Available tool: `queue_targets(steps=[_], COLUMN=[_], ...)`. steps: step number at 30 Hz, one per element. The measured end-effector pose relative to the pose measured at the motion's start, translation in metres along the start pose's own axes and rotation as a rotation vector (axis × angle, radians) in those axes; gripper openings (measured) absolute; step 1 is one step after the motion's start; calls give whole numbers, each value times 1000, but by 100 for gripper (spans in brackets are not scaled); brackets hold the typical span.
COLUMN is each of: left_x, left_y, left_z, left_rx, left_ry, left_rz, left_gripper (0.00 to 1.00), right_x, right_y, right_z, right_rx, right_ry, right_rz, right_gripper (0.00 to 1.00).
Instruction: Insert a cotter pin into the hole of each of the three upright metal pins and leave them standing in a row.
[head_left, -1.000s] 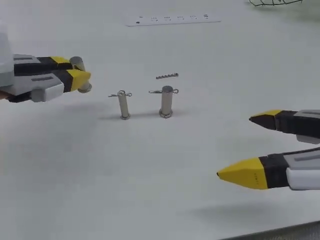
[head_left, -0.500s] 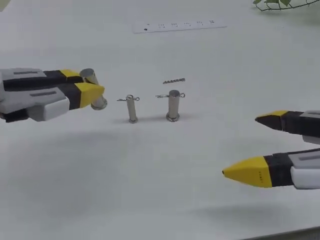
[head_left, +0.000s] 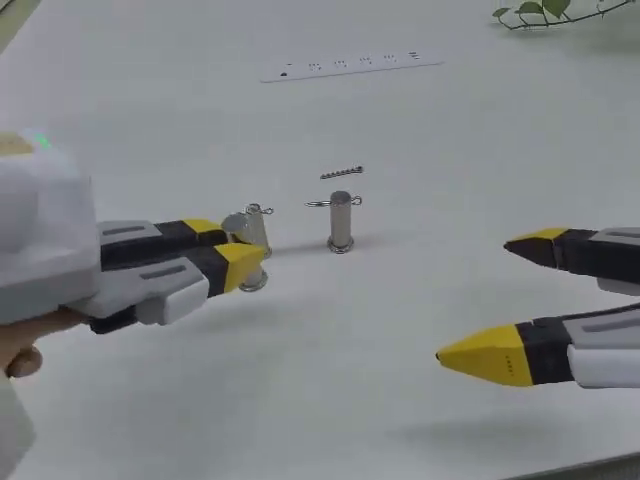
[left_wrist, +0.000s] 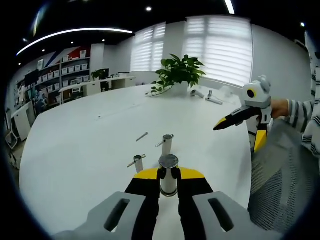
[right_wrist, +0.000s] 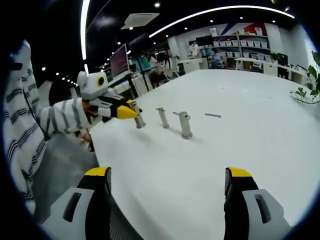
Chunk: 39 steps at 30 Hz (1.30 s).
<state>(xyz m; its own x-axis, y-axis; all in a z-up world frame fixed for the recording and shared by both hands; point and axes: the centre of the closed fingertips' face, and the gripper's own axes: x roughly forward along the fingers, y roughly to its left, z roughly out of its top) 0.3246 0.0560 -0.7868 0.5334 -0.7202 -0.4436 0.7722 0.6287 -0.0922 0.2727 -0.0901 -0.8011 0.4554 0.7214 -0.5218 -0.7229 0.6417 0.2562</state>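
**A:** Head view first. What is the left claw doing?

**B:** The left claw (head_left: 235, 262) is clamped on a bare pin (head_left: 238, 228), upright and low on the white surface (head_left: 330, 390). I cannot tell whether its foot touches. Just behind it stands a slim pin (head_left: 258, 213) with a cotter through its top. The thick pin (head_left: 340, 222) beside that also has one. A loose cotter pin (head_left: 342, 173) lies just beyond. The right claw (head_left: 471, 299) hovers well apart, jaws wide.

**A:** And the left gripper view?

**B:** The bare pin (left_wrist: 168, 172) is pinched between the yellow tips. The slim pin (left_wrist: 138, 162) and thick pin (left_wrist: 167, 144) stand ahead.

**A:** The right gripper view?

**B:** The right claw (right_wrist: 168, 172) gapes with nothing between its jaws. Across the surface all three pins line up, and the left claw (right_wrist: 122, 111) grips the end one (right_wrist: 139, 120).
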Motion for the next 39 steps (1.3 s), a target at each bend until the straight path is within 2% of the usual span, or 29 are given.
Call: queue_targets(steps=[2,10,12,20,31,39], left_x=[2,14,18,30,33,31], left_y=[-2,-8,-11,-15,-15,-15], left_z=[-2,-13,-17,-25,-32,-34], left_rx=[-10,34,25,24,23,31], left_ry=[7,51,64,76,91,95], left_rz=[0,17,5,5,10,17], left_gripper=[11,11,11,11,11,11], right_x=[0,3,4,5,4,4], right_y=[0,4,6,10,15,19], right_z=[1,2,2,-1,-1,-8], right_rx=[-2,-5,-2,4,2,11], right_ry=[-3,-12,-13,-11,-8,5], right_rz=[0,10,14,24,29,29], right_gripper=[95,95,95,94,94,94])
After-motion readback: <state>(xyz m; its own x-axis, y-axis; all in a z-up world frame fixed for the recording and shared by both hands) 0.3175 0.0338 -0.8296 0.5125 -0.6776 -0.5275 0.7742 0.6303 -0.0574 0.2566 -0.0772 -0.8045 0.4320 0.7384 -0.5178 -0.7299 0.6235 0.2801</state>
